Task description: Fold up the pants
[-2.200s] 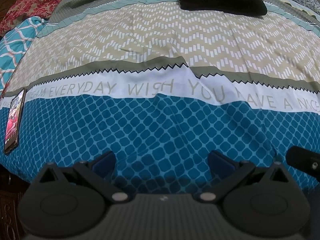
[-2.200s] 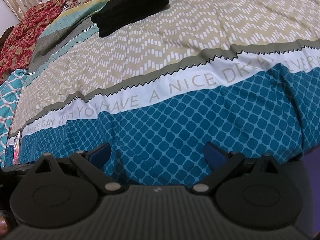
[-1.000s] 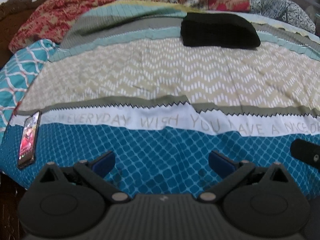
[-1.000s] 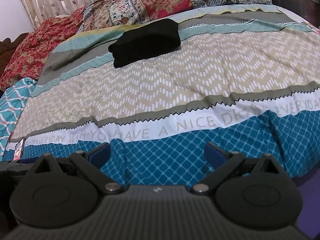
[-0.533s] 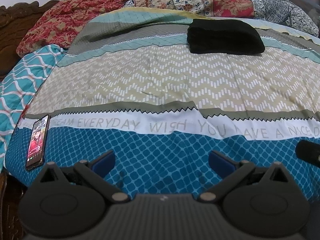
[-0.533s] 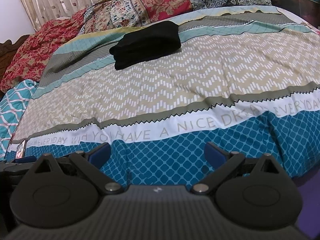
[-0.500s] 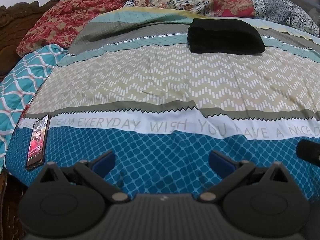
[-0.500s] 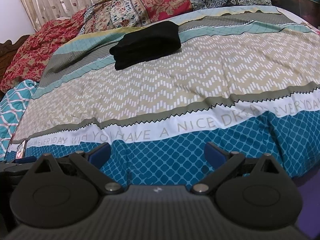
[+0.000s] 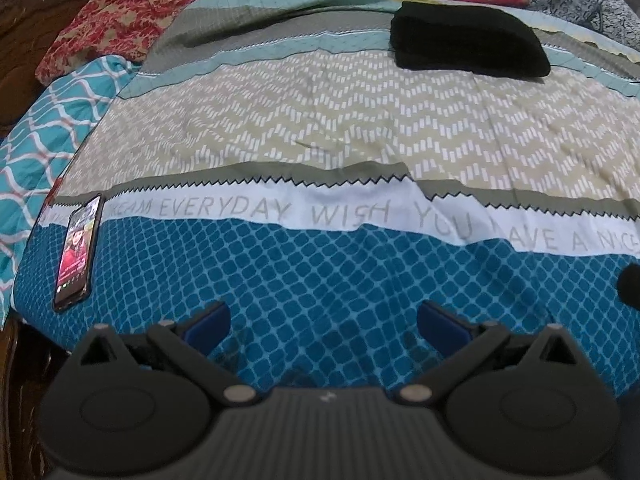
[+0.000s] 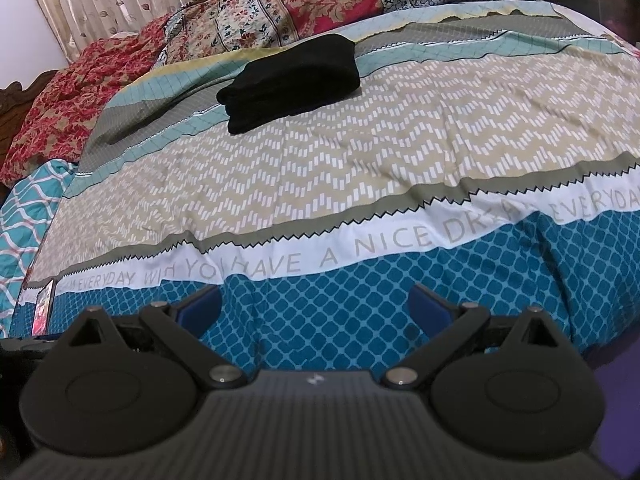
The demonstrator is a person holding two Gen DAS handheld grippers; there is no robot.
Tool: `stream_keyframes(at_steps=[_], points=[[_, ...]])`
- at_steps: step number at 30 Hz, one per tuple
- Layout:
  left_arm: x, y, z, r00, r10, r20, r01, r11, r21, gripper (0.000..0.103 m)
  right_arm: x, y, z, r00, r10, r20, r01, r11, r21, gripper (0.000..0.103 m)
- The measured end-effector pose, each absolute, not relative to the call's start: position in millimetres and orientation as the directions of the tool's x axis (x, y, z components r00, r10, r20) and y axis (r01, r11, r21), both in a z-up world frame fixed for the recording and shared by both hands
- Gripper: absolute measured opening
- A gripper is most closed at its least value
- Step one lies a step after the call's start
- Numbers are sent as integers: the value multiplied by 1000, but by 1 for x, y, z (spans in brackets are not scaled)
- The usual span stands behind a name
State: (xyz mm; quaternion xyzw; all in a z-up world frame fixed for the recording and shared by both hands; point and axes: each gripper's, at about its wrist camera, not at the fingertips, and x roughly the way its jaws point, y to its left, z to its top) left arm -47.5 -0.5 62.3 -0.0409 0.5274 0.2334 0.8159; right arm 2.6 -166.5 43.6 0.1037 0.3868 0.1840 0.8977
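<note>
Phone (image 9: 76, 249) far from folded pants (image 9: 466, 42)

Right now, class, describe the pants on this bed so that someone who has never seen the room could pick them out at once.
Start at the big patterned bedspread and look past its white lettered band and beige zigzag stripe toward the heap of floral quilts at the far side. In front of them lies the folded black pants bundle. It is the only plain, solid black thing on the bed; everything around it is printed.
</note>
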Motion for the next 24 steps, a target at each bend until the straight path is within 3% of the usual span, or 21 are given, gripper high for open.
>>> stream_keyframes(at_steps=[24], points=[[-48, -2, 68, 352, 334, -874, -410, 895, 177, 103, 8, -173, 41, 611, 431, -665, -248, 901, 356, 101]])
